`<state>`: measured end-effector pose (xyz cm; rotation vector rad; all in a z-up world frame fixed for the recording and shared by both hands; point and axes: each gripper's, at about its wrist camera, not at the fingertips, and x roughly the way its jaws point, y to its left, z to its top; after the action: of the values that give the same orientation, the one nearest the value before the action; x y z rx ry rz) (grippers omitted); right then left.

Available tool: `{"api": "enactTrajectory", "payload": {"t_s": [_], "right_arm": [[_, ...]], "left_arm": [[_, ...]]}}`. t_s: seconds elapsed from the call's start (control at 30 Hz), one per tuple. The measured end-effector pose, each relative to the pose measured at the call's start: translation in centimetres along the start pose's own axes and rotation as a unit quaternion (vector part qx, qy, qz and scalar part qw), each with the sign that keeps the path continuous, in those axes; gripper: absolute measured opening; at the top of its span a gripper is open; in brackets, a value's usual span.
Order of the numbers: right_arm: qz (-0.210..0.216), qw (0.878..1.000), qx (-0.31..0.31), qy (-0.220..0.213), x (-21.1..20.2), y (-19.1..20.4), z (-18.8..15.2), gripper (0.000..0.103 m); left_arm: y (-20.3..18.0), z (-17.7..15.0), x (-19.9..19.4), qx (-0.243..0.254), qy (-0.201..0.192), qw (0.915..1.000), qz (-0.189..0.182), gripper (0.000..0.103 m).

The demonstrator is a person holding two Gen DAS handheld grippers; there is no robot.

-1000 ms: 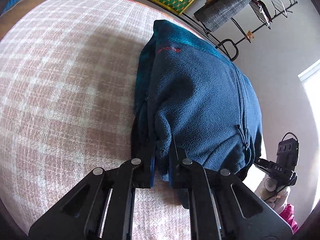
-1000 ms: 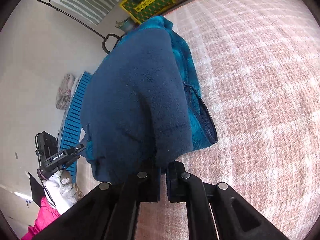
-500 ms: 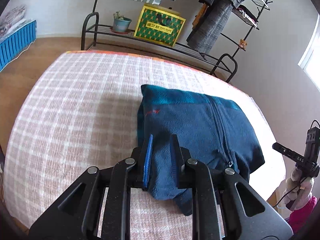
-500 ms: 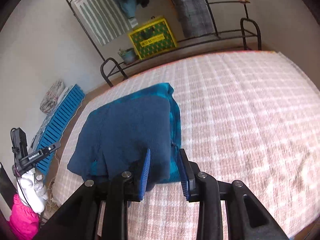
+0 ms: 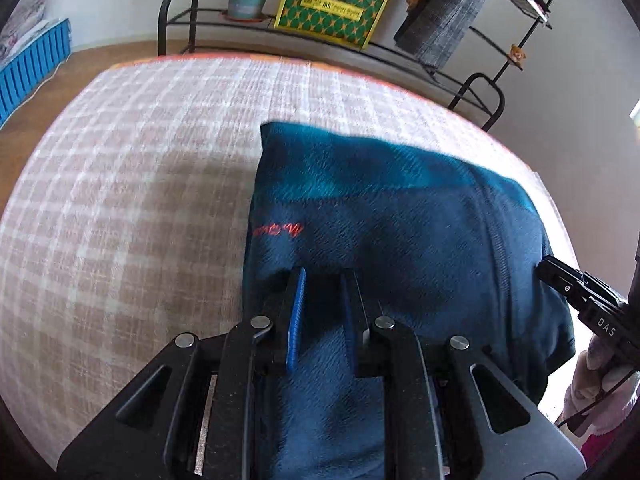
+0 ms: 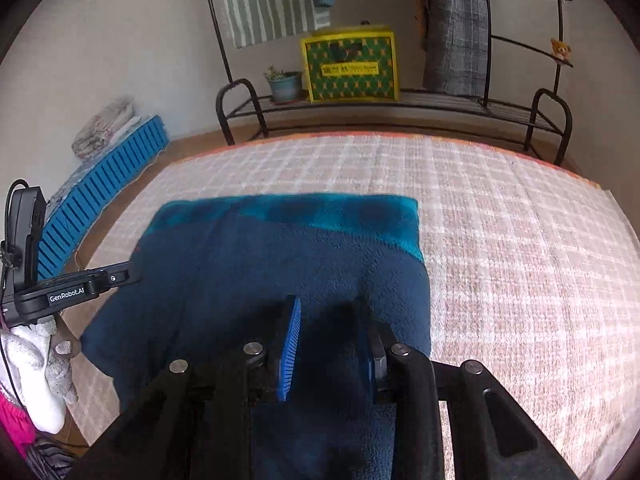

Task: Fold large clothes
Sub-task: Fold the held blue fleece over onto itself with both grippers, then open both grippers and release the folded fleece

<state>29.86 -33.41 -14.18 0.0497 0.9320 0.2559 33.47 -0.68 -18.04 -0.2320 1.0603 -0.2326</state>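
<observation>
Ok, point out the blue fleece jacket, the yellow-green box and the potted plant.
blue fleece jacket [image 6: 280,272]: right wrist view, folded top layer.
yellow-green box [image 6: 351,66]: right wrist view, patterned front face.
potted plant [image 5: 245,2]: left wrist view, pot's side.

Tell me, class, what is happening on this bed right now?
A person holds a claw in each hand over a folded dark blue fleece jacket lying on a pink checked bedspread. The left claw and right claw both stand with jaws parted above the jacket's near edge, having just opened; neither presses on the fabric. The fold looks finished, with the teal lining showing along the far edge.
</observation>
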Motion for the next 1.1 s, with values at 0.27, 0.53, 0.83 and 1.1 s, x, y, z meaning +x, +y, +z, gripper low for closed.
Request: {"api": "enactTrajectory", "payload": {"t_s": [0.27, 0.53, 0.83, 1.1], "right_arm": [[-0.023, 0.999, -0.013, 0.035, 1.4, -0.2, -1.8, 0.026], [-0.003, 1.000, -0.017, 0.007, -4.0, 0.7, -2.2, 0.026], [-0.012, 0.999, -0.028, 0.043, -2.4, 0.3, -5.9, 0.027], [0.013, 1.000, -0.019, 0.016, -4.2, -0.1, -5.2, 0.040]], "left_arm": [[-1.1, -0.8, 0.1, 0.019, -0.005, 0.9992, 0.036, 0.017], [-3.1, -3.6, -5.2, 0.049, -0.042, 0.9969, 0.045, 0.017], [-2.3, -6.8, -3.6, 0.092, -0.021, 0.9942, 0.052, 0.021], [-2.2, -6.0, -6.6, 0.072, -0.036, 0.9964, 0.029, 0.028]]}}
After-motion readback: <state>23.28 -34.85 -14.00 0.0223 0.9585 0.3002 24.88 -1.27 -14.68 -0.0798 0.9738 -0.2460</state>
